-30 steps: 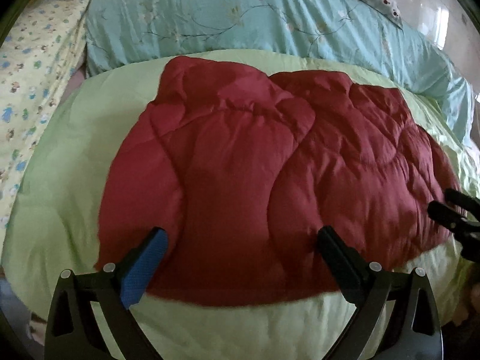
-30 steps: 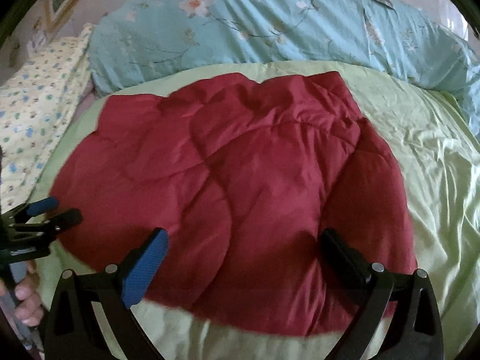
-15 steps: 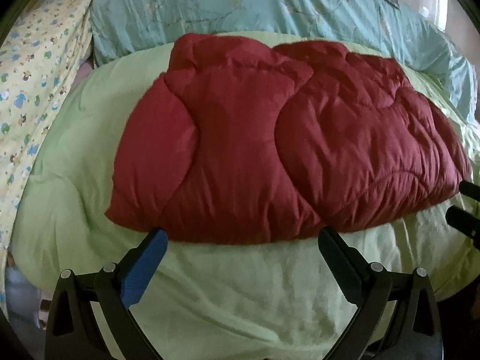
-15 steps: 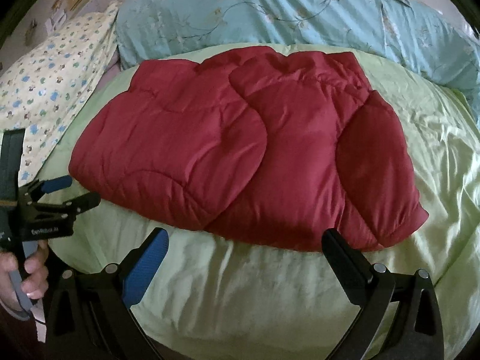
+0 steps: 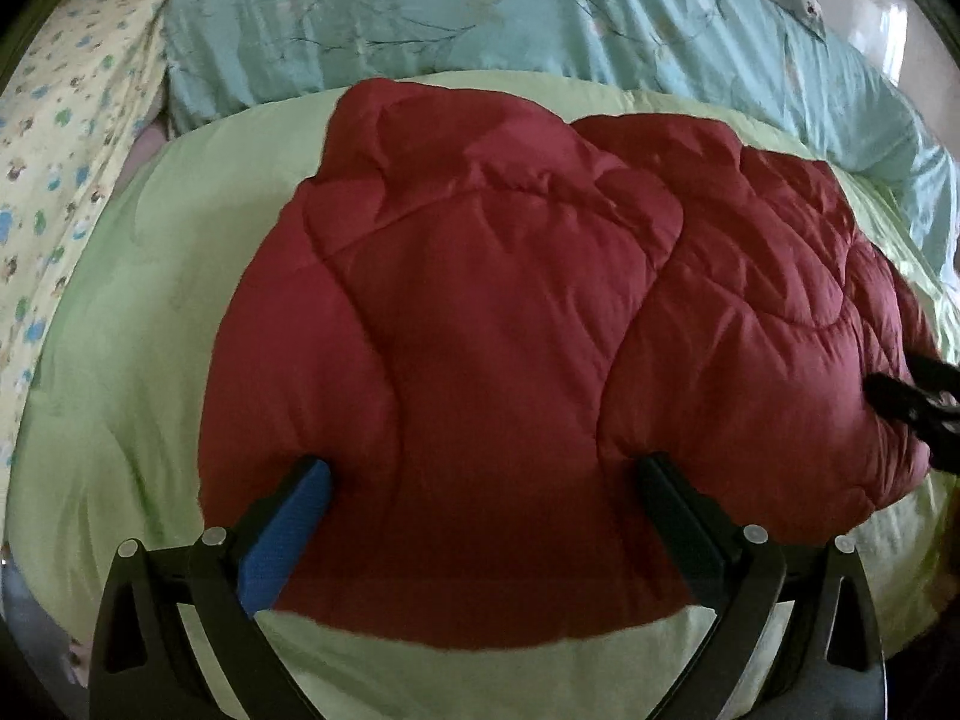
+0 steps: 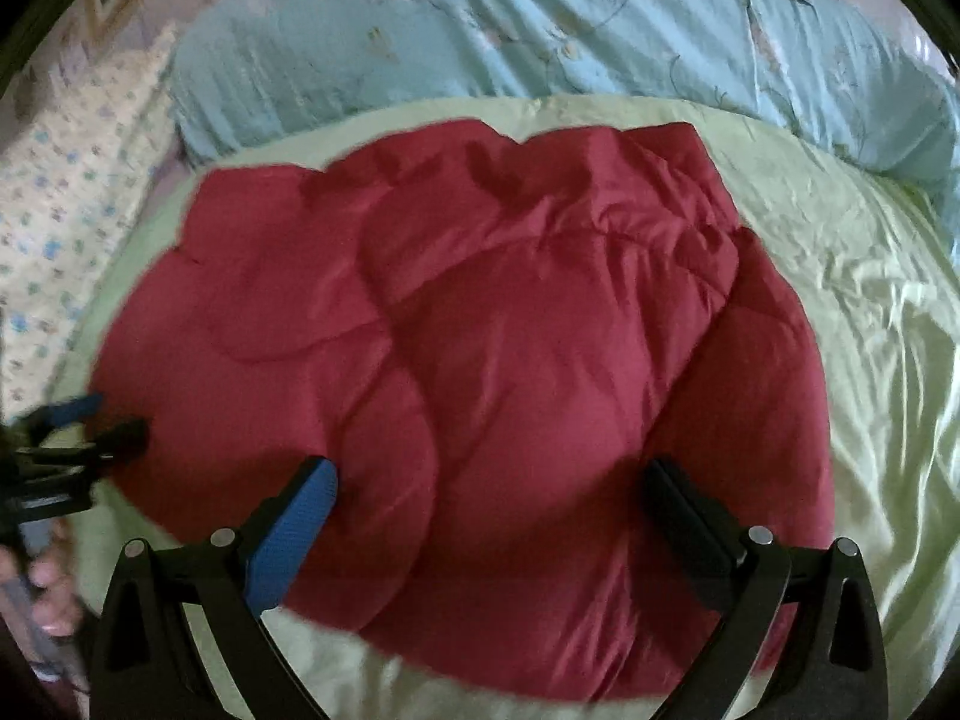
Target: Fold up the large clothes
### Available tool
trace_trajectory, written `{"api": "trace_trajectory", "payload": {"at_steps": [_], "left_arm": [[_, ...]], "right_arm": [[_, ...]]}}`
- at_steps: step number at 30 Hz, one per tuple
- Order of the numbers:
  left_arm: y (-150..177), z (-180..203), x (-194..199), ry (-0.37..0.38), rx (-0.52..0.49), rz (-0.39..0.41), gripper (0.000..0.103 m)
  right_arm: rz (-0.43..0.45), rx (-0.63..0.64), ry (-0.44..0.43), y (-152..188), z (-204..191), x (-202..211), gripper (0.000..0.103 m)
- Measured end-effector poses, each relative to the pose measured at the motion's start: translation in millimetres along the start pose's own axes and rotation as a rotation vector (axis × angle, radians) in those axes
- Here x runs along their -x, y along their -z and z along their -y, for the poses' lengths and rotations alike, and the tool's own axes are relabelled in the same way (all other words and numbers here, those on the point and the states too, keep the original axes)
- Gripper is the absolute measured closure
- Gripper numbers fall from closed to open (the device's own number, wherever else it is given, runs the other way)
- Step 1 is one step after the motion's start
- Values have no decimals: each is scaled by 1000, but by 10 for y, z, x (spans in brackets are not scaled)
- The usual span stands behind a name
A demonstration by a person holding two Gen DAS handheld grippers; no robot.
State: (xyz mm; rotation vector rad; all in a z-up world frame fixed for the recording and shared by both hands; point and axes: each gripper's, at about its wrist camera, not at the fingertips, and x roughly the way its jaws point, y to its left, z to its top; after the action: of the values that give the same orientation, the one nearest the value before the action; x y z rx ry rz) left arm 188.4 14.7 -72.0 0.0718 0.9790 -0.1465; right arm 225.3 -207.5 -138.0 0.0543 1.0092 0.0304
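- Bedroom setting: green sheet point(image 5: 138, 312) covers the bed, with a red jacket point(image 5: 510, 312) lying on it, bunched and puffy, in the middle.
- Left gripper point(image 5: 483, 480): fingers wide apart, one blue pad point(image 5: 288, 534) and one black, poised over the jacket's near hem; whether they touch the fabric cannot be told.
- Right gripper point(image 6: 489, 480): fingers likewise spread, blue pad point(image 6: 294, 534) on its left, over the jacket's near edge towards its right side; contact cannot be told.
- Left view only: tip of the right gripper point(image 5: 912, 390) at the frame's right edge, against the jacket's side.
- Right view only: left gripper point(image 6: 90, 426) at the frame's left edge, by the jacket's left side, with the person's hand point(image 6: 42, 594) on its handle; a wide stretch of creased sheet point(image 6: 870, 312) right of the jacket.
- Beyond the jacket: blue floral quilt point(image 5: 480, 12) along the far side of the bed.
- Far left: yellow printed cloth point(image 5: 54, 168) beside the sheet.
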Motion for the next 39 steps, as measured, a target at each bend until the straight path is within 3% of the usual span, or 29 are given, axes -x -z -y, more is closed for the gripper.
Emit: {"api": "trace_trajectory", "payload": {"at_steps": [7,11,16,21,26,30,39], "left_arm": [[-210,-69,-318,42,11,-30,0],[-196,-37,-320,7,4,-12,0],[-33,6,-9,-36,-4,14,0],[304,149,242,-65,-40,19,1],[643,394,411,-184,-153,32,0],[732,477,660,-199,-172,62,0],[679,556,1111,-220,-168,91,0]], "right_arm": [[14,-73,17,-63,240,-168,0],[21,-72,29,-34,200,-148,0],[40,-91,-25,28,153,175,0],[69,-14,-81,346,-25,613,0],[-29,87,-108,737,-213,654,0],[-69,122,-90,928,-301,706,0],[-19,169,-76,778,-441,1107,0]]}}
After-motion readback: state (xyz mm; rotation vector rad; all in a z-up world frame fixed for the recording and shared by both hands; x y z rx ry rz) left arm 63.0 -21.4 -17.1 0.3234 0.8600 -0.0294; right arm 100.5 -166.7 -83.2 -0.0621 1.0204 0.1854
